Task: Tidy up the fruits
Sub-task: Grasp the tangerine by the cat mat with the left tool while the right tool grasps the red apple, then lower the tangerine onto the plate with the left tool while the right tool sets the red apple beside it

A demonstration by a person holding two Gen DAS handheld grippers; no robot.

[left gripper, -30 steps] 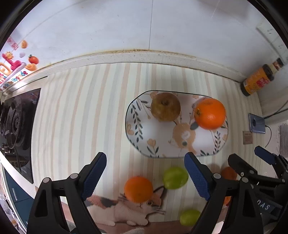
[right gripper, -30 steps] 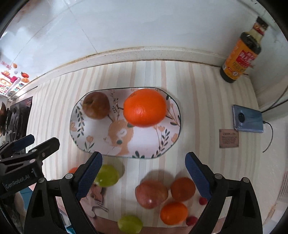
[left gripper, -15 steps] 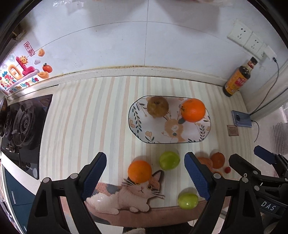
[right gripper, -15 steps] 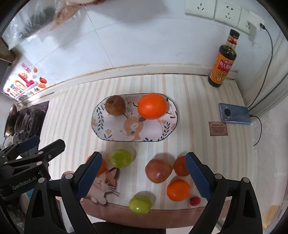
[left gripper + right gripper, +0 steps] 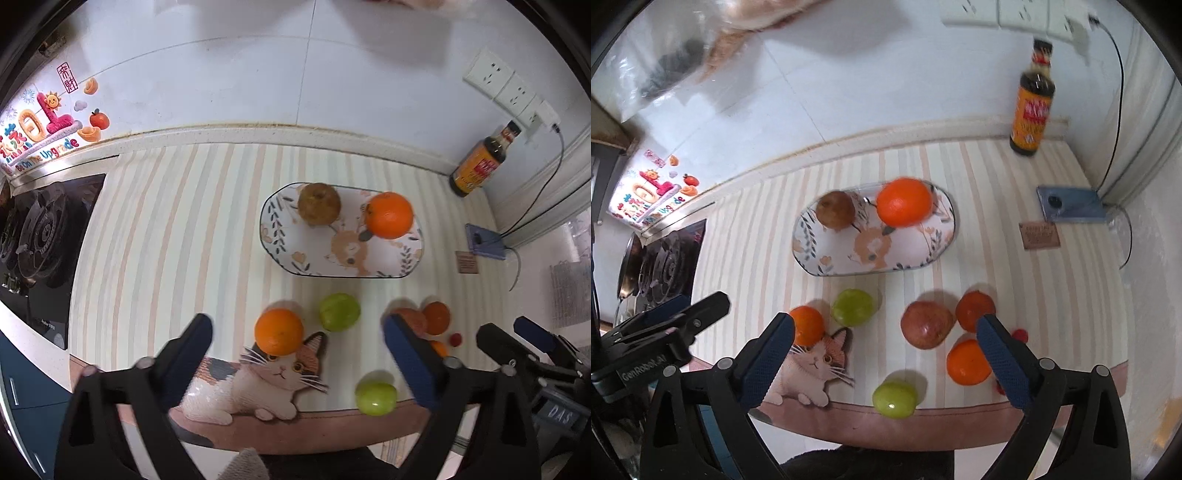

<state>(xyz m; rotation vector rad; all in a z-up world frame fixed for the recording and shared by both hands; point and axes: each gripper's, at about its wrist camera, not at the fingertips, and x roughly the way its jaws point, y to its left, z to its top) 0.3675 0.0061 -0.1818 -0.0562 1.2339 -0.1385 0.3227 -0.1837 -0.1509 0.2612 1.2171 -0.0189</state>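
Note:
A patterned oval plate [image 5: 369, 266] [image 5: 831, 258] on the striped mat holds a brown pear [image 5: 318, 204] [image 5: 835, 213] and a large orange [image 5: 388, 215] [image 5: 904, 202]. Loose on the mat near the front edge lie an orange [image 5: 279, 331] [image 5: 807, 325], two green fruits [image 5: 339, 312] [image 5: 376, 397] [image 5: 852, 307] [image 5: 894, 399], a reddish apple [image 5: 926, 324], two more oranges [image 5: 974, 310] [image 5: 967, 362] and a small red fruit [image 5: 456, 339]. My left gripper [image 5: 297, 354] and right gripper [image 5: 884, 354] are both open and empty, held high above the front fruits.
A dark sauce bottle [image 5: 480, 166] [image 5: 1032, 110] stands at the back right by the wall. A phone on a cable [image 5: 484, 240] [image 5: 1069, 205] and a small brown card [image 5: 1039, 235] lie right of the plate. A gas hob [image 5: 40, 236] is at the left.
Both grippers have risen and pulled back from the plate, so the plate and fruits look smaller and farther. Both stayed open and empty. The fruits have not moved.

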